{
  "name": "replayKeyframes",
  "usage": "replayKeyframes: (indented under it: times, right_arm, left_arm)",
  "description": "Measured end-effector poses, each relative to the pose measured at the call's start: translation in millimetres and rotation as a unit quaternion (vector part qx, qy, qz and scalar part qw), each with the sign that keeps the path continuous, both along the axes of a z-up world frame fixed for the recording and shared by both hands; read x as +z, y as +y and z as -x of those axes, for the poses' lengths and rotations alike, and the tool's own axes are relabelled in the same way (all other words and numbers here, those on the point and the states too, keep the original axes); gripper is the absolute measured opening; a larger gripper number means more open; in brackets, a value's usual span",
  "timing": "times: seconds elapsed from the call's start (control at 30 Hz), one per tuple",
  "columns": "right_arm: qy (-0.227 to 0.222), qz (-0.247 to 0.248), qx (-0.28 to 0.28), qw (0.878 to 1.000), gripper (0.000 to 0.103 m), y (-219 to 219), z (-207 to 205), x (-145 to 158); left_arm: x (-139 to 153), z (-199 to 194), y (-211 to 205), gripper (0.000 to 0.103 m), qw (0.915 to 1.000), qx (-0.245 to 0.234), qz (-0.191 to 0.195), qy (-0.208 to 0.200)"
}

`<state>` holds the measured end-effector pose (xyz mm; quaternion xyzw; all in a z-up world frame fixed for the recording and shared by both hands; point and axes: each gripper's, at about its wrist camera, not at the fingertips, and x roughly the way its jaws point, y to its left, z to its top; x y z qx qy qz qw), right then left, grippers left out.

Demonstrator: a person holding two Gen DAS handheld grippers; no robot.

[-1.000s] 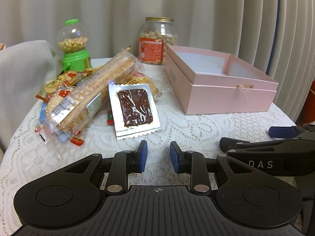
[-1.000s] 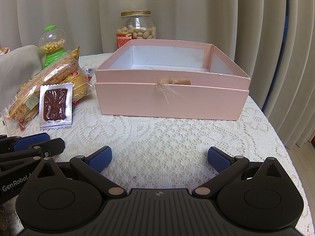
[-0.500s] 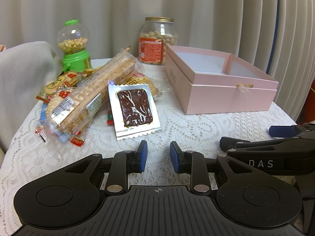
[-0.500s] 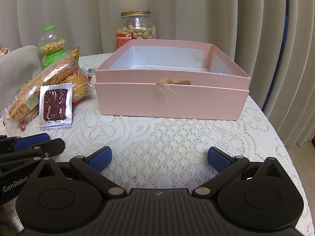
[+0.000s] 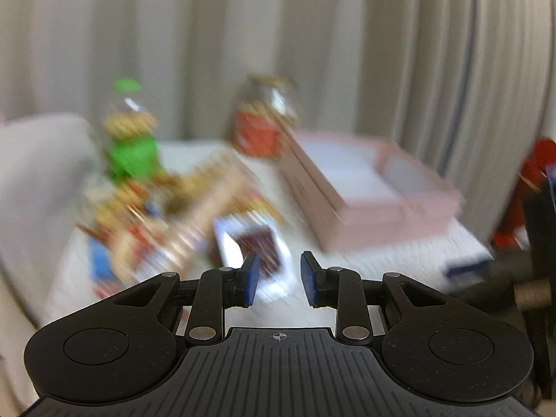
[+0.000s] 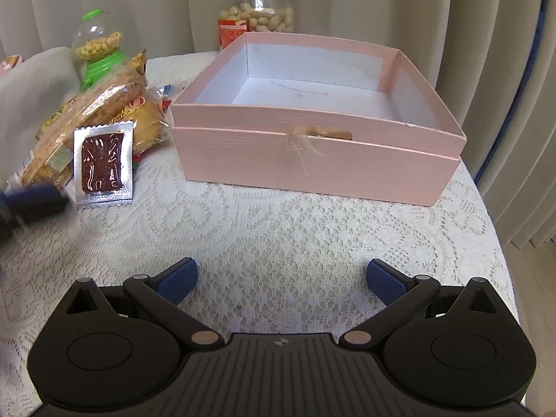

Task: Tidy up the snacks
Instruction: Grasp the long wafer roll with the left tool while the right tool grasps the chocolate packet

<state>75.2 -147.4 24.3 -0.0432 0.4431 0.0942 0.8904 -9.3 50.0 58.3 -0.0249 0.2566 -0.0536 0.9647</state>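
**Snacks piled beside an open pink box**

A foil packet [image 6: 103, 163] with a dark brown window lies flat beside the heap of wrapped biscuit packs [image 6: 93, 111]. To their right, the pink box [image 6: 312, 160] stands open, showing a white inside.

A: Any lettering out there? The glass peanut jar with the gold lid [image 6: 256, 9] has a red label [image 6: 232, 33], and there's pale print on it, but it's far too small to read.

B: Same from the left wrist view, where everything is smeared with blur. The clear-wrapped yellow biscuit packet [image 6: 140, 118] carries a red round mark [image 6: 138, 101] with characters, but I can't make them out.

A: The silver foil sachet with the dark brown window [image 6: 103, 163]?

B: No print showing. The pale pink cardboard box [image 6: 312, 160] is also plain. Nothing legible anywhere.
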Motion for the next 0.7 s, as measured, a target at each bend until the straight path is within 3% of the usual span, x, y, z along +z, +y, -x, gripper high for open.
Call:
replayKeyframes:
  times: [0.07, 0.17, 0.23, 0.3, 0.37, 0.53, 0.63, 0.7]
  right_arm:
    - [-0.009, -0.001, -0.003, 1.0, 0.103, 1, 3, -1]
    - [-0.042, -0.006, 0.0, 0.999, 0.103, -1, 14, -6]
    - [-0.043, -0.009, 0.001, 0.999, 0.103, -3, 15, -5]
    - [-0.044, -0.01, 0.002, 0.999, 0.103, -6, 15, -5]
    - [-0.044, -0.01, 0.003, 0.999, 0.103, -6, 14, -4]
    - [-0.047, -0.011, 0.003, 0.999, 0.103, -6, 13, -4]
    - [-0.047, -0.011, 0.002, 0.999, 0.103, -6, 14, -4]
    - [-0.047, -0.007, 0.001, 0.999, 0.103, -4, 15, -3]
  left_arm:
    - [7, -5, 14, 0.031, 0.9993, 0.035, -0.009, -0.01]
    - [5, -26, 33, 0.031, 0.9978, 0.06, -0.024, 0.014]
    - [-2, -41, 41, 0.032, 0.997, 0.056, -0.021, 0.049]
    - [-7, -50, 48, 0.045, 0.9974, 0.035, 0.005, 0.063]
    - [-9, -58, 51, 0.048, 0.9965, 0.027, 0.015, 0.078]
    - [-17, -72, 46, 0.048, 0.9945, 0.004, 0.031, 0.1]
    - [-24, -74, 44, 0.042, 0.9949, 0.0, 0.034, 0.095]
    - [-26, -64, 47, 0.038, 0.9924, -0.006, 0.064, 0.105]
